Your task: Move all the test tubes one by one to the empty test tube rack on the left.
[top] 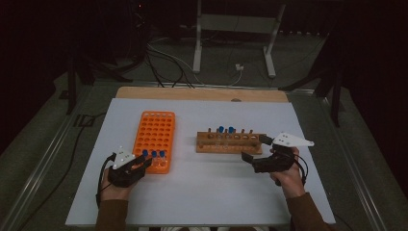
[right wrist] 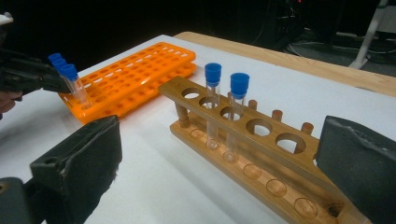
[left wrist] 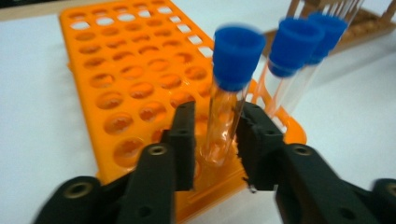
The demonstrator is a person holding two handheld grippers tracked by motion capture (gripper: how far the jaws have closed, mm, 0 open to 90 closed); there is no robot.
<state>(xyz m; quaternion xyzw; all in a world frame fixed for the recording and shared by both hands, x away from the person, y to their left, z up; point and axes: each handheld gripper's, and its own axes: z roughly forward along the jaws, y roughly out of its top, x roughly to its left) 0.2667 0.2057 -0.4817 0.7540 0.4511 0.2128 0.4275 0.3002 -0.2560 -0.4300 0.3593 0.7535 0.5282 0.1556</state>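
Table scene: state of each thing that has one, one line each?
Left gripper: open, pads just off the nearest tube.
Nearest tube: capped, seated in the orange rack, slightly tilted.
Orange rack: flat, three capped tubes in the near row.
Wooden rack: two capped tubes upright, other holes empty.
Right gripper: open, holding nothing.

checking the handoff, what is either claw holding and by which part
Nothing is gripped: the left claw brackets the clear blue-capped test tube mid-glass, pads apart from it. The right claw is open.
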